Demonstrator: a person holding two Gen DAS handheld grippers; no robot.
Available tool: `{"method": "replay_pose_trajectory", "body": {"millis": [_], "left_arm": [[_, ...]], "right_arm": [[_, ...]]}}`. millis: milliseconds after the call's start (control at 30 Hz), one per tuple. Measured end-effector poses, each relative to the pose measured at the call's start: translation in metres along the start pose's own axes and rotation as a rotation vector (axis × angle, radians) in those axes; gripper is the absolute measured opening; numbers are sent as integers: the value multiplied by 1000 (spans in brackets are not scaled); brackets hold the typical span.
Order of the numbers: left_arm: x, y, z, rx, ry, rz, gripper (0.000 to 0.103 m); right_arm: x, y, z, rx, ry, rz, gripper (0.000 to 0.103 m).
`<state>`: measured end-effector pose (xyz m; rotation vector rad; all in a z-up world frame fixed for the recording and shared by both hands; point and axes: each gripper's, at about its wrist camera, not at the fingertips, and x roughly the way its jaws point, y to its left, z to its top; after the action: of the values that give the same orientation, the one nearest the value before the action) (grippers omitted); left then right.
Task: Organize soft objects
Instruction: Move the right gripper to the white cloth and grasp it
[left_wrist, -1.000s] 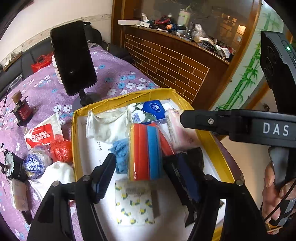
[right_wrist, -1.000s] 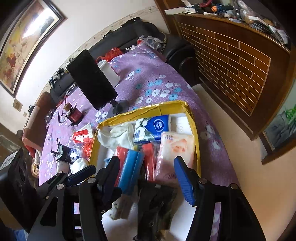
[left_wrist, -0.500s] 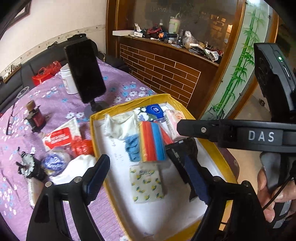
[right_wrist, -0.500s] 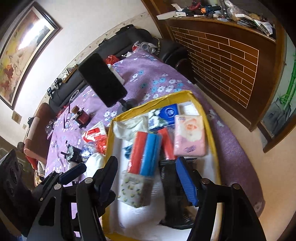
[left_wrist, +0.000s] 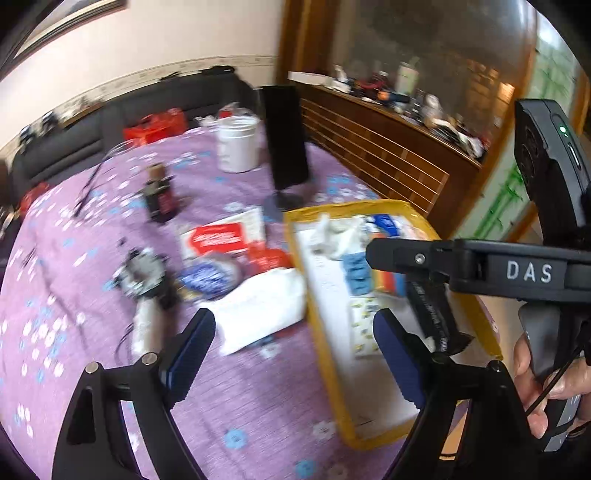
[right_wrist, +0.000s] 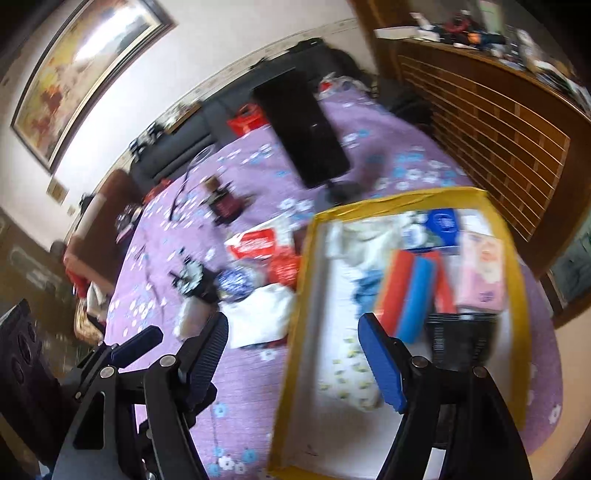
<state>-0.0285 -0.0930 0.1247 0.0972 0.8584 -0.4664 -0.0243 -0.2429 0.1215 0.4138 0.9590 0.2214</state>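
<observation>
**Two grippers empty, jaws widening, above the table**

Both of your grippers hang over the purple flowered tablecloth (left_wrist: 92, 332). Your left gripper (left_wrist: 295, 354) has its jaws spread wide and opening further, with nothing between them. Your right gripper (right_wrist: 291, 354) is the same: jaws apart and opening, nothing held. Both views are motion-blurred.

The yellow-rimmed tray (right_wrist: 406, 201) sits at the table's right end. Soft items lie inside it: a white cloth (right_wrist: 365, 236) at the far left, a blue tissue pack (right_wrist: 443, 225) at the far end, a pink tissue pack (right_wrist: 482, 269) along the right wall, a red-and-blue sponge stack (right_wrist: 410, 291) mid-tray, a yellow-patterned pack (right_wrist: 347, 373) near the front, and a black packet (right_wrist: 461, 339) to its right.

Outside the tray, just beside its left rim, lie a white folded cloth (left_wrist: 262, 306), a blue-printed bag (left_wrist: 210, 273), a red-and-white packet (left_wrist: 221, 236) and a red crumpled bag (left_wrist: 267, 258). A black phone on a stand (left_wrist: 286, 144) rises behind the tray, with a white jar (left_wrist: 238, 144) to its left.
</observation>
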Motion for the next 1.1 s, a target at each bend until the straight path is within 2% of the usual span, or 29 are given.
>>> {"method": "replay_pose_trajectory", "body": {"millis": [233,500,633,733,800,1000,1067,1100], "left_arm": [[-18,50,-26,-145,3,65,87],[-36,92,-57,-271,19,135,87],[-46,104,-69,-300,19,162,87],[-53,113,-77,-328,13,181,87],[-57,119,-82,-349,11,193,87],[-62,127,-88,-373,11,212,87],[-62,128,-88,-375,11,218,87],[-62,128,-88,-377,11,220,87]], "right_arm": [[26,39,-4,-96,58,44,77],[56,51,-4,-86,117,83,77],[77,49,6,-98,152,86,77],[95,53,15,-151,154,43,77],[112,57,20,-183,182,51,77],[141,70,14,-286,231,11,77],[144,73,4,-296,266,31,77],[145,75,-5,-273,309,87,77]]}}
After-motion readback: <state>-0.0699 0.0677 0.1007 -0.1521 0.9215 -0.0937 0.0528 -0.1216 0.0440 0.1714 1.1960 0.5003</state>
